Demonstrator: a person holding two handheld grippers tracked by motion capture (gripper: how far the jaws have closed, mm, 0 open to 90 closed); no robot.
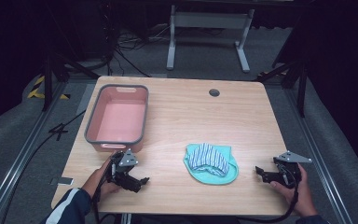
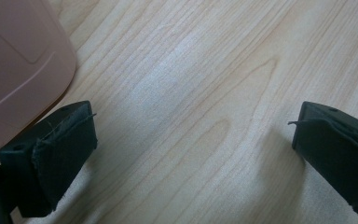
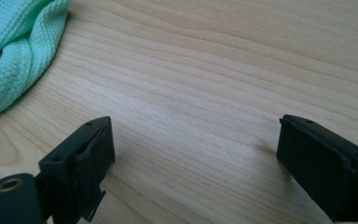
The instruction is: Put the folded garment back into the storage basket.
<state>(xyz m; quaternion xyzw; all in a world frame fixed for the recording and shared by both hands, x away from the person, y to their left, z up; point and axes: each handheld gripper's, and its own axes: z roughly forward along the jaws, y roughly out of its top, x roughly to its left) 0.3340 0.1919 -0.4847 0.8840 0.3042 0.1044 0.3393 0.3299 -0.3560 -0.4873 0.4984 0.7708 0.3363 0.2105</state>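
Observation:
A crumpled mint-green cloth (image 1: pixel 210 164) with a blue-and-white striped part lies on the wooden table (image 1: pixel 186 112), near the front middle. A pink tub (image 1: pixel 118 117) with a grey rim stands empty at the left. My left gripper (image 1: pixel 140 183) rests low over the table just in front of the tub, jaws wide open with only bare wood (image 2: pixel 191 140) between them; the tub's corner (image 2: pixel 18 70) shows at the left of its view. My right gripper (image 1: pixel 260 172) sits to the right of the cloth, open and empty, with the cloth's edge (image 3: pixel 18 56) at the upper left of its view.
A round cable hole (image 1: pixel 214 92) sits near the table's far edge. Beyond the table stand a white frame leg (image 1: pixel 171 42) and dark tripod legs on grey carpet. Bare wood lies between the tub and the cloth.

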